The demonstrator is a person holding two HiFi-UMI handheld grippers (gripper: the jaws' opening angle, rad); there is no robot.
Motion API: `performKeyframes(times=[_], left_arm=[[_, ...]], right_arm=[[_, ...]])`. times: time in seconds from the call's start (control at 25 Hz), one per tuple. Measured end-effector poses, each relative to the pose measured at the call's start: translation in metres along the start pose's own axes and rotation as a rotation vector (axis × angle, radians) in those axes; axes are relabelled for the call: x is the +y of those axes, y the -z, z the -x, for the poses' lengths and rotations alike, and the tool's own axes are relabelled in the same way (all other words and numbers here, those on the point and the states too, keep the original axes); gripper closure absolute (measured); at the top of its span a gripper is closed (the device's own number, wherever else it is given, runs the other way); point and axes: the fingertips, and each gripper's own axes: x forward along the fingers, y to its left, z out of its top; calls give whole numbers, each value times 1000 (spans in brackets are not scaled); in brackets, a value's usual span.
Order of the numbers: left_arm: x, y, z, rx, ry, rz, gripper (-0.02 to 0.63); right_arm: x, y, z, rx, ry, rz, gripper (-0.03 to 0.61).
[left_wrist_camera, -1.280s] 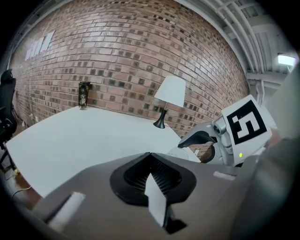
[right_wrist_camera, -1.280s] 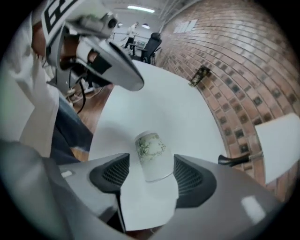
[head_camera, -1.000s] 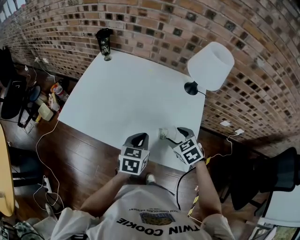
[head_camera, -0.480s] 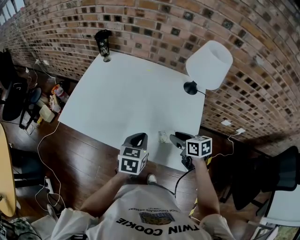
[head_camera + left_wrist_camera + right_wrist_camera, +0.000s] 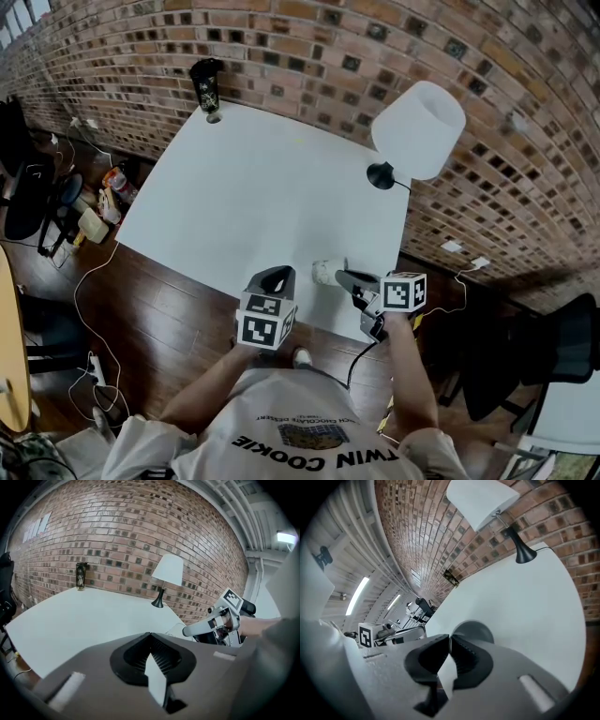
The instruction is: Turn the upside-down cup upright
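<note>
Jaws first: on the right gripper (image 5: 450,640) they're pinched together with basically no gap, tips right up against the cup (image 5: 474,631). Honestly can't tell if a bit of the cup's wall is nipped between them or they're only touching it. The left gripper (image 5: 151,639) has its jaws closed too, nothing in them, and it sits off to the side, clear of the cup.

From the head view, the cup (image 5: 327,272) is on the white worktop (image 5: 253,187) close to the near edge, right at the tips of the right gripper (image 5: 345,278). It's too small there to say which way up it is.

Looks like a light, thin-walled little cup to me, so I'd guess it dents if squeezed hard and skids if nudged. I'd take it across the side wall around mid-height, gentle pressure. The lamp (image 5: 419,129) and dark bottle (image 5: 207,86) are back by the brick wall, well out of the way.
</note>
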Motion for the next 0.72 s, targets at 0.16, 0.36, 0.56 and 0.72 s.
performKeyframes(times=[0.16, 0.36, 0.56, 0.72], left_arm=[[0, 0, 0, 0, 2, 2, 611], [-2, 1, 1, -1, 5, 1, 611], [-1, 1, 3, -6, 1, 3, 611], [1, 2, 5, -8, -4, 7, 611]], right_arm=[[23, -6, -5, 67, 21, 169, 558], [35, 6, -15, 340, 231, 699, 558], [34, 23, -23, 574, 347, 1080, 558], [31, 34, -29, 644, 351, 1177, 558]])
